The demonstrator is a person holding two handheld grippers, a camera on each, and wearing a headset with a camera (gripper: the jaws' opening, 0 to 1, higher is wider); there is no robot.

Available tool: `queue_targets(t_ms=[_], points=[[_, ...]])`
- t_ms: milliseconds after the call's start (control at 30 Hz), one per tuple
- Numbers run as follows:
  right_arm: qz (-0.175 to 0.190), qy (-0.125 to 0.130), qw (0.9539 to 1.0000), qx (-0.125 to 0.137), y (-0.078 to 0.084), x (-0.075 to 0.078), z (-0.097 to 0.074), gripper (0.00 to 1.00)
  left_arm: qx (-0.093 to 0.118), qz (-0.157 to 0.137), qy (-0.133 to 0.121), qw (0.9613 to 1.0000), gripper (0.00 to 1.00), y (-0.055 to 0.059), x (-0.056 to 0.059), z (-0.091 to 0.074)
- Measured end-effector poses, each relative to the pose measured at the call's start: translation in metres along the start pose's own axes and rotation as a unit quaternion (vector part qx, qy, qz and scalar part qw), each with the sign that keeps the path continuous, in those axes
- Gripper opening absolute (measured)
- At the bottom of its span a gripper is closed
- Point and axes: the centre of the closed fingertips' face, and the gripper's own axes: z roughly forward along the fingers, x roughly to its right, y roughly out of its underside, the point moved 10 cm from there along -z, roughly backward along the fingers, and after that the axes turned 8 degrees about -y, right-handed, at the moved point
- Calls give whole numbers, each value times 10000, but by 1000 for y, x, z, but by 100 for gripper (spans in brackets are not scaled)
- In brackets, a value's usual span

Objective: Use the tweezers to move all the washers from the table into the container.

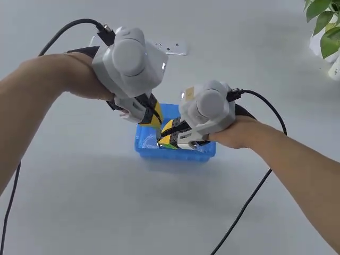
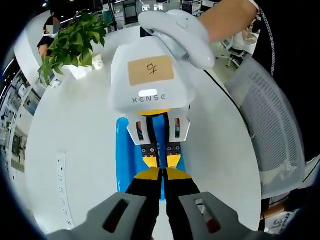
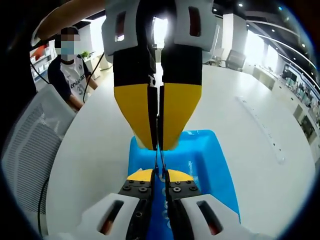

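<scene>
Two grippers meet tip to tip above the blue container [image 1: 175, 153], which sits on the white table [image 1: 74, 202] directly below them. The left gripper [image 2: 161, 173] has its yellow-tipped jaws pressed together, and the right gripper view shows a thin dark strip [image 3: 155, 112] caught in the slit between those pads. The strip is too fine to identify as tweezers. It runs down to the right gripper [image 3: 160, 175], whose jaws stand close together. I cannot tell whether they pinch the strip or merely flank it. In the left gripper view the right gripper's white body carries the word "XENSE" in grey capitals. Above that word is a tan label [image 2: 151, 70] with one handwritten character I cannot read. A few pale glints [image 1: 145, 141] lie inside the container at its near left corner, too blurred to make out as washers. A white power strip [image 1: 171, 49] lies on the table beyond the hands, well apart from the container. A leafy potted plant [image 2: 75, 42] stands near the table's edge. A person [image 3: 70, 75] stands behind a grey mesh chair [image 3: 30, 145], wearing a shirt whose print is too small to read.
</scene>
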Motion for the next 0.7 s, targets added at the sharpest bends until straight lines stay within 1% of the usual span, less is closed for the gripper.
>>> queue_targets(t_ms=[267,333,700], points=[[-57,16,10000,-43,-1,0,0,10,-23,14,5,10000,4,-1,1,0],[-109,57,9999,-69,-2,0,0,10,-36,30,-2,10000,4,-1,1,0],[-145,95,9998,-48,-6,-4,-5,10,-53,26,-23,10000,4,-5,3,-8]])
